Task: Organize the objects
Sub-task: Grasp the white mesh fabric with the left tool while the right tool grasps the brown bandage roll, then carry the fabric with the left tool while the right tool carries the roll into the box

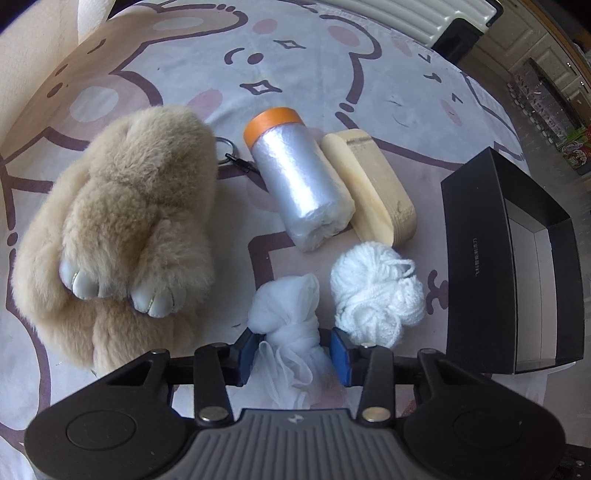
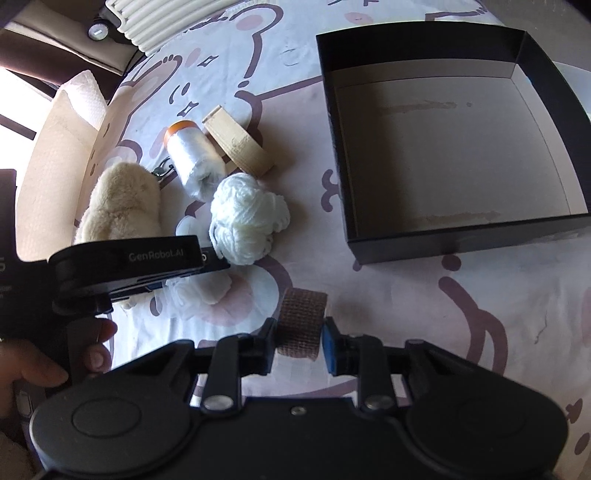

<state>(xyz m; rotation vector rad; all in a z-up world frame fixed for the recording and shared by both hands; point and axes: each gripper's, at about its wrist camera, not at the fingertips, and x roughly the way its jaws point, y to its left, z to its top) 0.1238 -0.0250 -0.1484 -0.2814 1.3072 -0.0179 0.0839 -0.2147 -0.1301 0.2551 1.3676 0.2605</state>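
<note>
My left gripper [image 1: 293, 350] has its blue pads on both sides of a white mesh bundle [image 1: 286, 314] lying on the bear-print cloth; the pads seem to touch it. My right gripper [image 2: 299, 341] is shut on a brown bandage roll [image 2: 301, 321]. A white yarn ball [image 1: 375, 295] [image 2: 247, 218] lies right of the bundle. A tan plush toy [image 1: 122, 218] [image 2: 122, 206] lies on the left. A plastic film roll with an orange end [image 1: 295, 177] [image 2: 194, 158] and a wooden block [image 1: 373, 184] [image 2: 238, 142] lie behind. An empty black box [image 2: 454, 147] [image 1: 476, 258] stands on the right.
A metal key ring [image 1: 225, 151] lies beside the plush toy. White paper towels [image 2: 62, 147] stand at the cloth's far left edge. A white radiator [image 1: 417, 18] stands beyond the table. The left gripper's body [image 2: 129, 262] shows in the right wrist view, over the bundle.
</note>
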